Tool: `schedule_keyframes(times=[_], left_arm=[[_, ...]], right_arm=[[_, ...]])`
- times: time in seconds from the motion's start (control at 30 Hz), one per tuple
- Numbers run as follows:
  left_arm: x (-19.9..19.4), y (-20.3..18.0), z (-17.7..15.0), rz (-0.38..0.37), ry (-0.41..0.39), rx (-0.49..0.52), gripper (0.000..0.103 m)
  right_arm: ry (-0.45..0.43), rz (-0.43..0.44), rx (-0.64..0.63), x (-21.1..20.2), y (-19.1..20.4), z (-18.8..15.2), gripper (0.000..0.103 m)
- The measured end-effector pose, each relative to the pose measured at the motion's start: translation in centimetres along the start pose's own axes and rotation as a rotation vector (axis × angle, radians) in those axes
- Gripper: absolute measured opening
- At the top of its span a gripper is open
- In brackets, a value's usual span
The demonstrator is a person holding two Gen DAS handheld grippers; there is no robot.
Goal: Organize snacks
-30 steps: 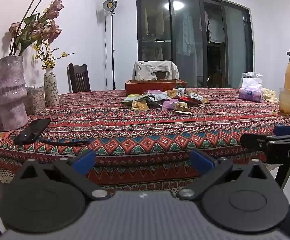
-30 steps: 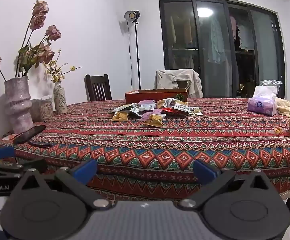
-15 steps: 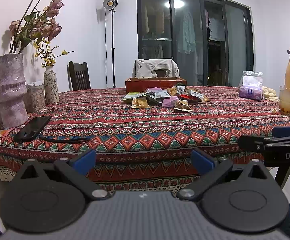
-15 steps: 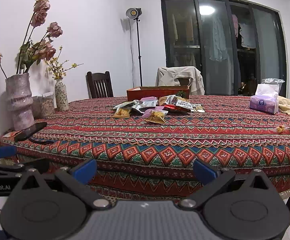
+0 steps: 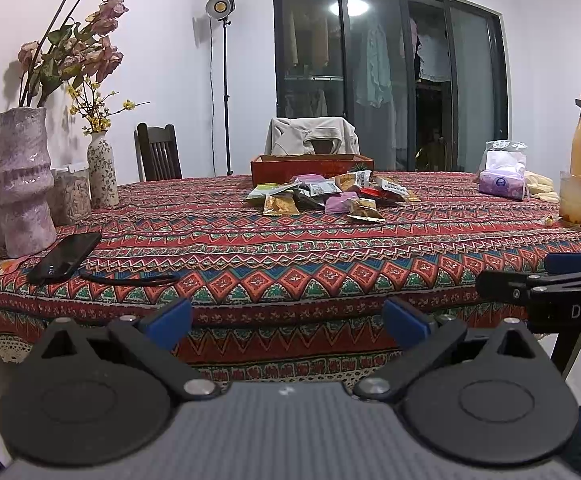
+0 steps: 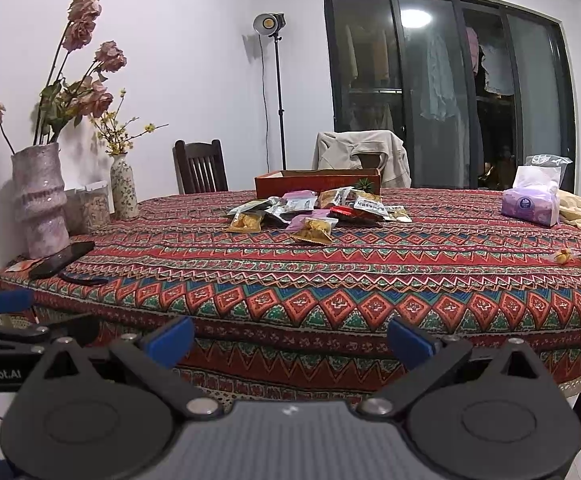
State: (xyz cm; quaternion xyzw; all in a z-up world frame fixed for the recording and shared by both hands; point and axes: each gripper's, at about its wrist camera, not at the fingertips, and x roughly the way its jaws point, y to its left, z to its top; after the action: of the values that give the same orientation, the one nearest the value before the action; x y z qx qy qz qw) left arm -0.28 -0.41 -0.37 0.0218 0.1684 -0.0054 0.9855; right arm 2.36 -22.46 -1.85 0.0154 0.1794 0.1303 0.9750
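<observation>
Snacks sprawl left-to-right before box — tongs agape.

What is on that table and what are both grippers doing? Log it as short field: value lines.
left gripper: open, empty, short of the table's near edge
right gripper: open, empty, short of the table's near edge
snack packets: loose pile mid-table
wooden tray: just behind the pile
phone: flat at near left corner
large vase: upright, left edge
tissue pack: far right
table: patterned cloth
</observation>
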Motion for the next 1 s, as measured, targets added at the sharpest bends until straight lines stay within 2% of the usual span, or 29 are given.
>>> schedule_keyframes(times=[1.0], left_arm=[[-0.08, 0.09, 0.07, 0.000, 0.001, 0.003, 0.103]], right_arm=[[-0.003, 0.002, -0.001, -0.03, 0.24, 0.08, 0.103]])
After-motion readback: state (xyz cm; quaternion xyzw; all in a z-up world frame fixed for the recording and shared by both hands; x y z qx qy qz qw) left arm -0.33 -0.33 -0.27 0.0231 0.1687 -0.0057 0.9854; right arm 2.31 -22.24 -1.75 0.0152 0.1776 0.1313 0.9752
